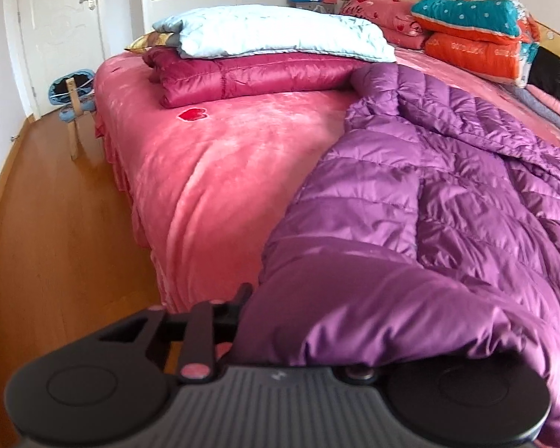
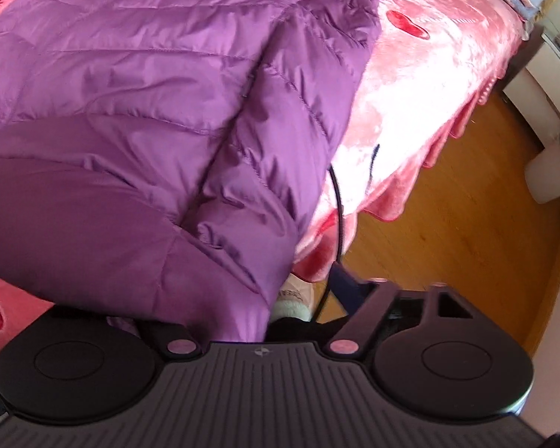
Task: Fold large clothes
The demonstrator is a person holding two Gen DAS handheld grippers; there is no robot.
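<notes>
The bed (image 1: 212, 156), covered in a pink plush spread with red hearts, fills most of both views and serves as the folding place. Across its near half lies the purple jacket (image 1: 448, 194), a quilted down garment spread roughly flat but rumpled, its far end reaching toward the pile at the head of the bed. Its near hem hangs off the bed edge toward the two grippers, which suggests the person is lifting that edge to bring it over for a fold.

At the far end a maroon jacket (image 1: 250, 78) sits already folded, with a pale blue quilt (image 1: 280, 33) stacked on it; both are likely put there to keep the working area free. Folded orange and teal bedding (image 1: 478, 37) is piled further right.

The left gripper (image 1: 291, 321) has jacket fabric bunched over it. Only one finger shows, beside the cloth; the other is buried, so the jaws seem to be pinching the hem, though the contact itself is hidden.

The right gripper (image 2: 257, 313) looks similar from its own camera: a corner of the jacket drops between the fingers and covers the left one, and the jaws appear to be closed on it.

Below the right gripper a slipper and a thin black cable can just be made out; where the cable leads is cut off.
</notes>
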